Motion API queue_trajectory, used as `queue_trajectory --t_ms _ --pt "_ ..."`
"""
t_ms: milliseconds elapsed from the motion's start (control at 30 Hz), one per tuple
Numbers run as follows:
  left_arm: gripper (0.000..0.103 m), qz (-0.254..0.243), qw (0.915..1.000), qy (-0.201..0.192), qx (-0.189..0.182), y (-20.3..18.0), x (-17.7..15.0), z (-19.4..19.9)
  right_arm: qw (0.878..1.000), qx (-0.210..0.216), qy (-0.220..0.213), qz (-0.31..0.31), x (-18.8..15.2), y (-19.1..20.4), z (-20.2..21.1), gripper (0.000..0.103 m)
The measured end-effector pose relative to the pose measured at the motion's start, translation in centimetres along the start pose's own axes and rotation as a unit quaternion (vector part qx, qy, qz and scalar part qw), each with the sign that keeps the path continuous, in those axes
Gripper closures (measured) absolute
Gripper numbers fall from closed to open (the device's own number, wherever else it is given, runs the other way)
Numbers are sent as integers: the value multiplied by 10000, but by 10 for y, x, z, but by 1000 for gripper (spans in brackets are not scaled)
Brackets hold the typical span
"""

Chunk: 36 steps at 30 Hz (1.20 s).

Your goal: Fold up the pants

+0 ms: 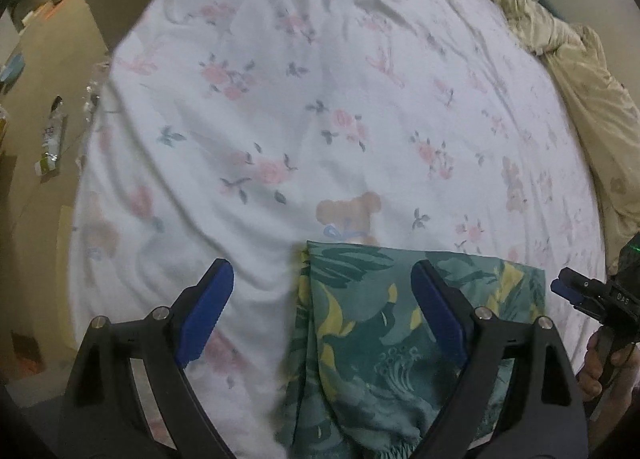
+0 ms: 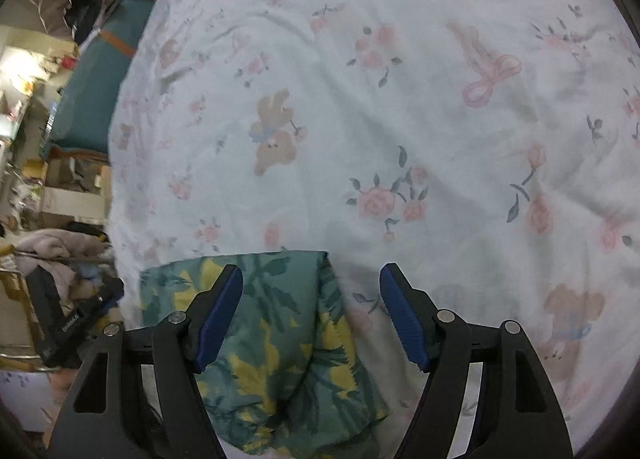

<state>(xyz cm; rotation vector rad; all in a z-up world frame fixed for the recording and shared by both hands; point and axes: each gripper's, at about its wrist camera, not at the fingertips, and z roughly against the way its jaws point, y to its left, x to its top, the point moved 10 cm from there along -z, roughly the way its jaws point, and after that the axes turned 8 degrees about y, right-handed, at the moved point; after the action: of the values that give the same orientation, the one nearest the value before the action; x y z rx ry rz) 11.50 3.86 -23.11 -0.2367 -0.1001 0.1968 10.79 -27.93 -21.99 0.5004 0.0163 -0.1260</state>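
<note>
The green pants point(image 1: 372, 335) with a yellow leaf print lie folded on the white flowered bed sheet point(image 1: 304, 107). My left gripper point(image 1: 324, 279) hovers open above their left edge, its right finger over the cloth and its left finger over bare sheet. In the right wrist view the pants point(image 2: 276, 339) lie below my right gripper point(image 2: 312, 279), which is open over their right edge; nothing is pinched between the blue pads. The right gripper point(image 1: 560, 287) also shows at the right rim of the left wrist view, with a hand point(image 1: 600, 363) on its handle.
A beige quilt point(image 1: 580, 79) is bunched along the far right of the bed. Left of the bed the floor holds bottles point(image 1: 52, 139). A teal mattress edge point(image 2: 100, 87), boxes and a pile of clothes point(image 2: 60, 251) stand beside the bed in the right wrist view.
</note>
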Motion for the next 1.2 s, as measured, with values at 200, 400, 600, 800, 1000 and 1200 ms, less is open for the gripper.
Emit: queue_trajectory --t_ms 200,400,600,800,1000,1200 --pt "24 150 9997 172 -37 6 -3 -24 9980 -323 287 471 -3 7 -27 31" --pt "56 -559 9979 197 -278 -20 1 -31 9937 -385 406 972 -1 21 -43 52" --pt "98 -977 9947 91 -303 -35 12 -20 9882 -442 90 1463 6 40 -25 92" --pt "98 -1523 9810 -1176 -266 -58 44 40 9697 -724 -1169 2019 29 71 23 93" --pt "98 -1662 9792 -1133 -244 -54 38 38 9606 -804 -1170 2389 16 70 26 93" --pt "97 -2087 9711 -1100 -357 -54 9 62 9442 -837 -1186 2956 -17 76 42 93"
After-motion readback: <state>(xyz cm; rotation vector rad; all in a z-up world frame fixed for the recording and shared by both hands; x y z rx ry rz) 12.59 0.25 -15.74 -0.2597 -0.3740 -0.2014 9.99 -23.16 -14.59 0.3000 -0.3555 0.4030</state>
